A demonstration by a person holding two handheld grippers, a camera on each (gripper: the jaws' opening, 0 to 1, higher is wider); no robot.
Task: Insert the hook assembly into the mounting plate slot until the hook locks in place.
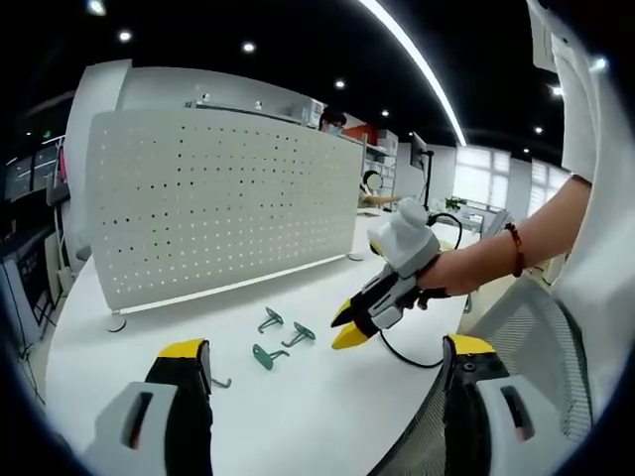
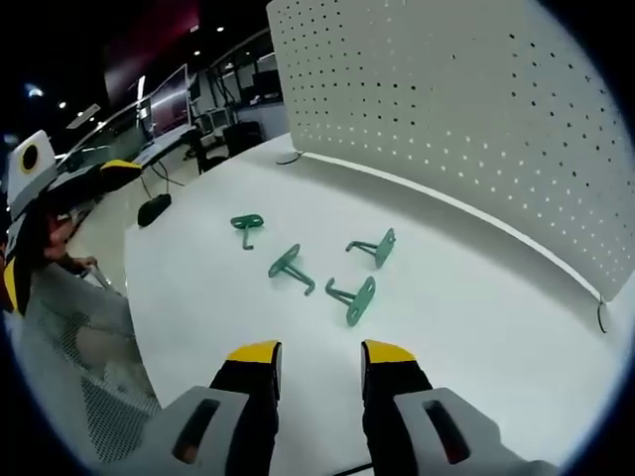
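Observation:
Several green hooks lie loose on the white table (image 1: 298, 416); in the left gripper view I see three of them (image 1: 270, 319), (image 1: 298, 335), (image 1: 264, 356), and a thin grey hook (image 1: 220, 382) beside my left jaw. The white perforated mounting plate (image 1: 218, 198) stands upright behind them. My left gripper (image 1: 325, 349) is wide open, holding nothing. My right gripper (image 1: 349, 327) comes in from the right, hovering just right of the hooks. In the right gripper view the right gripper (image 2: 320, 354) is open and holds nothing, the nearest hook (image 2: 354, 297) just ahead, the plate (image 2: 466, 109) beyond.
A black cable (image 1: 407, 357) loops on the table near its front edge. A mesh chair back (image 1: 526, 327) stands close at the right. The plate rests on a round foot (image 1: 116, 322). My left gripper (image 2: 40, 188) shows at the far left over another desk area.

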